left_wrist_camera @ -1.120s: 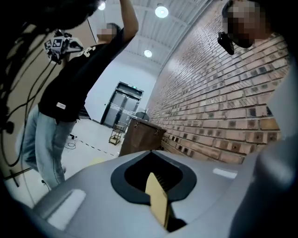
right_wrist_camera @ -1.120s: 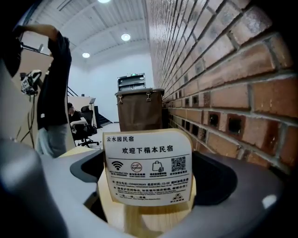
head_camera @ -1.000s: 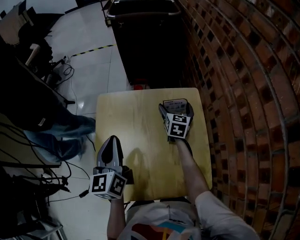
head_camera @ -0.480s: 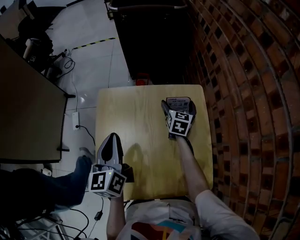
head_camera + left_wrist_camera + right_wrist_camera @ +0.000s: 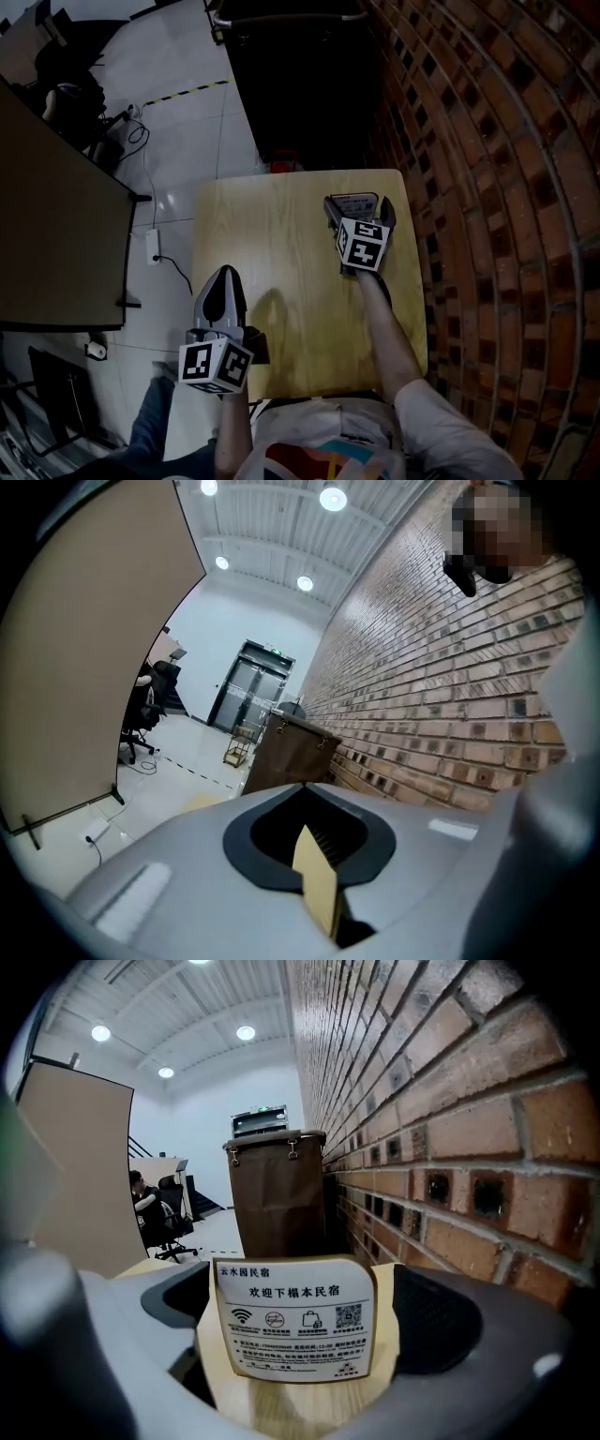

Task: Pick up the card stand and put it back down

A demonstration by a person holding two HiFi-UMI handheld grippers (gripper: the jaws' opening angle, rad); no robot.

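Card stand [image 5: 292, 1321]: pale wood base with a white printed card upright in it, the print facing the camera in the right gripper view. In the head view it shows at the upper right of the tabletop, near the far right corner. Your right gripper [image 5: 357, 212] pinches it, one dark pad against each side of the wood base. I cannot tell whether the base rests on the table [image 5: 272, 244] or hangs just off it. Left gripper [image 5: 222, 277]: jaws pressed together on nothing, at the table's lower left edge, well apart from the stand.

Risks, as judged from here:
1. The hold is on the two sides of the base only, so a slack squeeze could let the stand pivot between the pads and tip.
2. The card looks merely slotted into the wood, and a jolt could shake it loose.
3. The spot lies near the table's right edge and the brick wall [image 5: 487, 187]. If you drift right on the put-down, the base may overhang the edge or a jaw may knock the bricks.
4. If you open before the base lies flat, the stand drops and probably topples.
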